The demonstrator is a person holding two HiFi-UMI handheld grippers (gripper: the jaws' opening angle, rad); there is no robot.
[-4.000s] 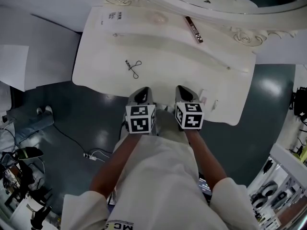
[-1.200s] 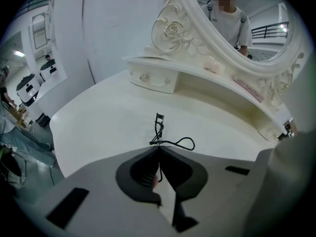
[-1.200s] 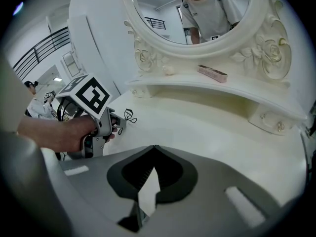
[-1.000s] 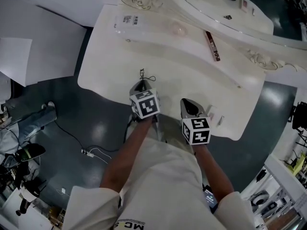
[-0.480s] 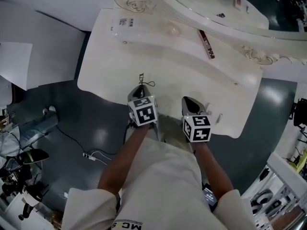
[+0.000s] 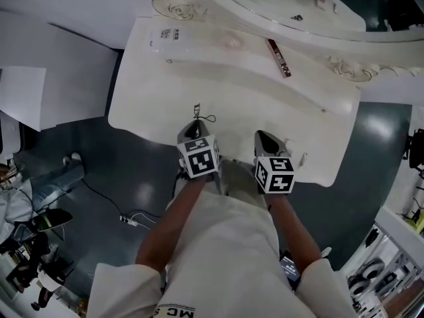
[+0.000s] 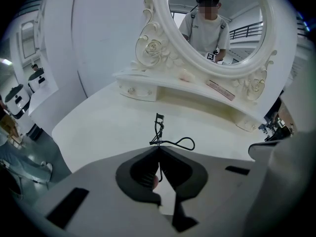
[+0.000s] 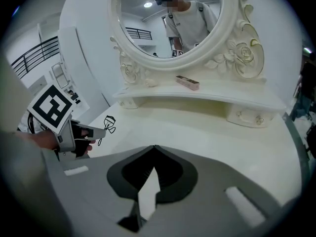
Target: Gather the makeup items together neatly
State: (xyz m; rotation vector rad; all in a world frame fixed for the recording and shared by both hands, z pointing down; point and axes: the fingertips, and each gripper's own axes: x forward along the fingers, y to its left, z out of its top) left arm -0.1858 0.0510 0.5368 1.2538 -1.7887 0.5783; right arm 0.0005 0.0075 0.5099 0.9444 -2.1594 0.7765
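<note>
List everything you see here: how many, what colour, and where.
vanity table: one, white, beneath both grippers
mirror: one, white carved frame, behind the raised shelf
eyelash curler: one, black, in the left gripper's jaws
slim box: one, dark red, on the raised shelf
round item: one, pale pink, maybe a puff, left of the slim box
clear packet: one, printed label, shelf's left end
left gripper: one, grey, shut on the eyelash curler
right gripper: one, grey, shut, empty, near the table's front edge

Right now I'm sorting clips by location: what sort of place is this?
Likely a dressing corner: an ornate white vanity table with an oval mirror, an eyelash curler, and a slim brown makeup case on its shelf.
</note>
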